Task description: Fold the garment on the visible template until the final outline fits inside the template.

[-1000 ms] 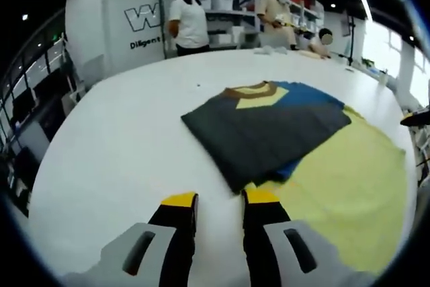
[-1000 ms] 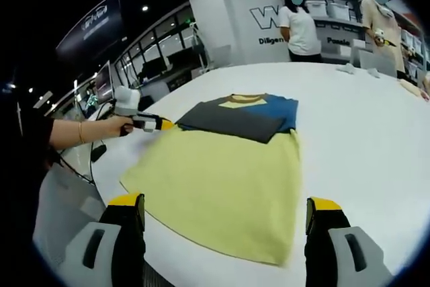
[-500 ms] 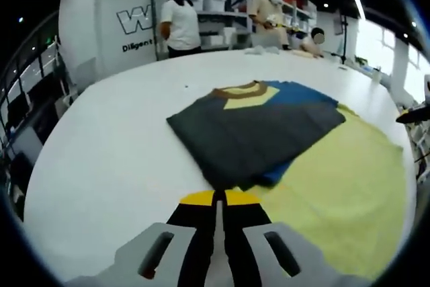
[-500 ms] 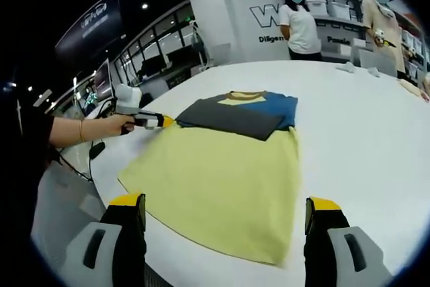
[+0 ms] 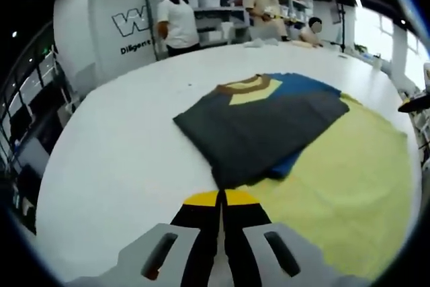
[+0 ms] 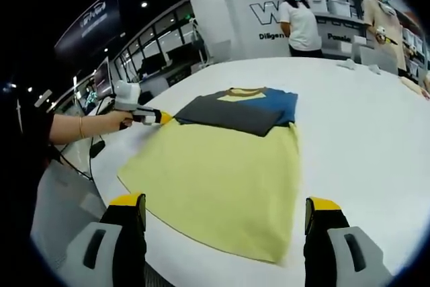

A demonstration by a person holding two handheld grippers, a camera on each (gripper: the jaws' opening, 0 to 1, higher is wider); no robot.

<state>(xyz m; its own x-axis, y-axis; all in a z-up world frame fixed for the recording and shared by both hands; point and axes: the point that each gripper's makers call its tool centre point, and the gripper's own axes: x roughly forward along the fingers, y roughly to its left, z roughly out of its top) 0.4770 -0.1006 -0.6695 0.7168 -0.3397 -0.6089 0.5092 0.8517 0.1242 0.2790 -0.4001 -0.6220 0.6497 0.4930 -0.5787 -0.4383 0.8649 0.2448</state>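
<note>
The dark grey, blue and yellow folded cloth garment (image 5: pixel 262 126) is lying partly on the pale yellow template sheet (image 6: pixel 222 179), overhanging its far edge; repositioning is judged outstanding. The left gripper (image 5: pixel 221 197) is being held pressed together just beside the garment, the right gripper (image 6: pixel 225 212) spread, nothing gripped.

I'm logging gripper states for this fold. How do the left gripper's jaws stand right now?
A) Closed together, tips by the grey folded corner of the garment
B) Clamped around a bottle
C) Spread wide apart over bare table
A: in the left gripper view the left gripper has its yellow tips pressed together right at the near corner of the garment, on the white table.
</note>
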